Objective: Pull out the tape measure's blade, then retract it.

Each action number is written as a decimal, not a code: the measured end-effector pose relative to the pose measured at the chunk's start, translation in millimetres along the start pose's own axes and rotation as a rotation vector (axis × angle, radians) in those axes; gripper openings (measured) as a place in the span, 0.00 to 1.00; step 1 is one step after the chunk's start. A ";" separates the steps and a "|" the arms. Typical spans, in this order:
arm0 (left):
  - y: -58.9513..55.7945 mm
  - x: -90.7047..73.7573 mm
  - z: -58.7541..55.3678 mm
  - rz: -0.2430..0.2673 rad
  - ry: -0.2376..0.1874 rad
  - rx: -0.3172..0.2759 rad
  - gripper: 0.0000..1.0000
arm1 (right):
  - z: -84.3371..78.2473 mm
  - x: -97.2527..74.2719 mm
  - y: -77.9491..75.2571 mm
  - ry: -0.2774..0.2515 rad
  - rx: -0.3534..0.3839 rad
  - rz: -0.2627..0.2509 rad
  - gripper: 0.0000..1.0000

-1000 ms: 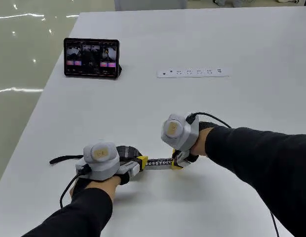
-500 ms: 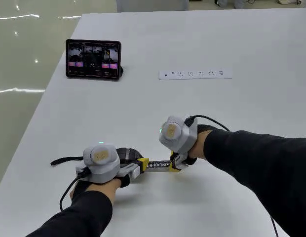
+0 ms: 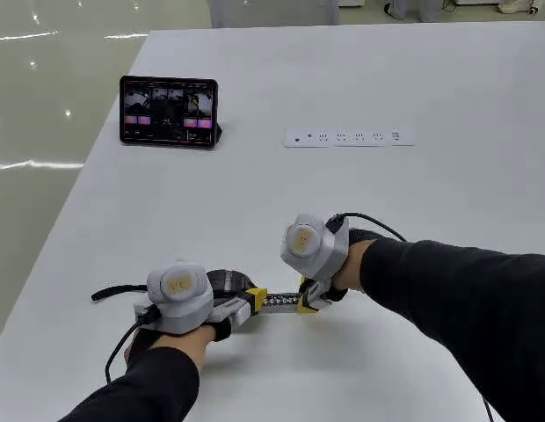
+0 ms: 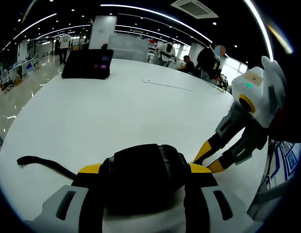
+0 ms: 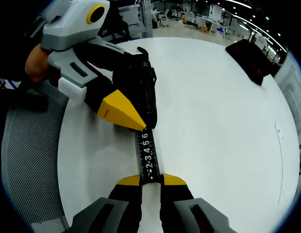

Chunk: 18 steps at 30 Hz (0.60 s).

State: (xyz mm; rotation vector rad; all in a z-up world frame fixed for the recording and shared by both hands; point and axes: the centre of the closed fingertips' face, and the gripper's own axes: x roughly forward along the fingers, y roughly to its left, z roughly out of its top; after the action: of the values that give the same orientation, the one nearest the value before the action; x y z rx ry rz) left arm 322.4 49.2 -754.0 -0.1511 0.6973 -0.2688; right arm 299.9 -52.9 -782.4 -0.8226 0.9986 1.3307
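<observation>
Head view: a smooth white table (image 3: pixel 404 79) stretched away from the person, whose dark sleeves reached in from below. At the near edge lay the tape measure (image 3: pixel 227 282), a rounded black case, with a thin black wrist strap (image 3: pixel 112 291) trailing off to its left. The left gripper (image 3: pixel 240 307), grey plastic with yellow tips, was clamped around the case. A short length of flat, numbered blade (image 3: pixel 279 301) ran from the case to the right gripper (image 3: pixel 306 304), which pinched its far end. Farther back, a dark tablet (image 3: pixel 169 111) stood propped with its screen lit, and a long white power strip (image 3: pixel 350 137) lay flat to its right.

Left gripper view: the black case, ribbed and slightly glossy, sat squeezed between the two jaws, yellow pads pressing both sides. The strap curled away on the left. The right gripper's yellow wedge-shaped tips entered from the right, resting low on the table.

Right gripper view: its jaws were closed on the blade, whose white numerals two to six showed against black. The blade led straight back to the case in the left gripper's grasp. A grey mesh chair seat (image 5: pixel 24 160) showed beyond the table's edge.
</observation>
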 end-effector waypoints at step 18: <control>0.3 -0.1 0.0 -0.006 -0.002 -0.007 0.63 | 10.3 3.3 0.8 -0.012 -0.006 0.003 0.10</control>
State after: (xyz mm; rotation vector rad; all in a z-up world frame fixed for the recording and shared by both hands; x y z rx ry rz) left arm 322.4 49.5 -754.0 -0.1602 0.6960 -0.2724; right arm 300.1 -42.1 -781.6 -0.8172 0.9872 1.3407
